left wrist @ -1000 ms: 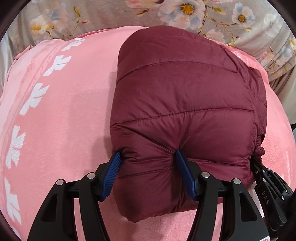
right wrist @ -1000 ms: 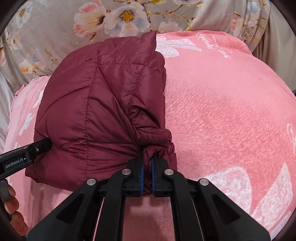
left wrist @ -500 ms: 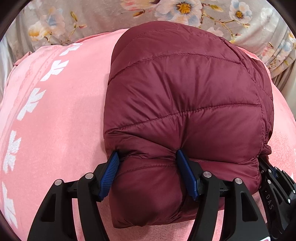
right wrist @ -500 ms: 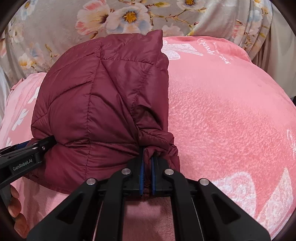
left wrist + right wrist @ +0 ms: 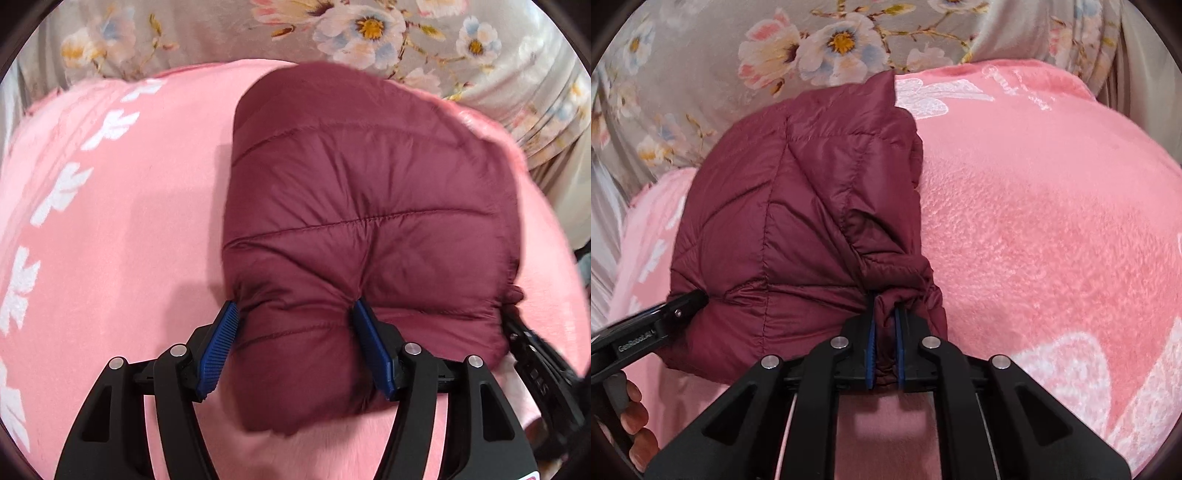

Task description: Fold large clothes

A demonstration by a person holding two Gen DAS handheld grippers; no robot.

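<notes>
Setting the folded puffy jacket (image 5: 362, 229) down on the pink blanket (image 5: 122, 236). Left gripper (image 5: 293, 347) squeezing a fat edge. Right gripper (image 5: 884, 339) opening, cloth between. Next, probably letting go gently.

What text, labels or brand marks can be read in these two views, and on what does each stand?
"GenRobot.AI": on the side of the left tongs, seen in the right wrist view; the last characters are blurred.
"DAS": on the right tongs at the edge of the left wrist view, blurred and partly cut off.
White cursive lettering on the pink blanket: upside down and too distorted to read.
</notes>
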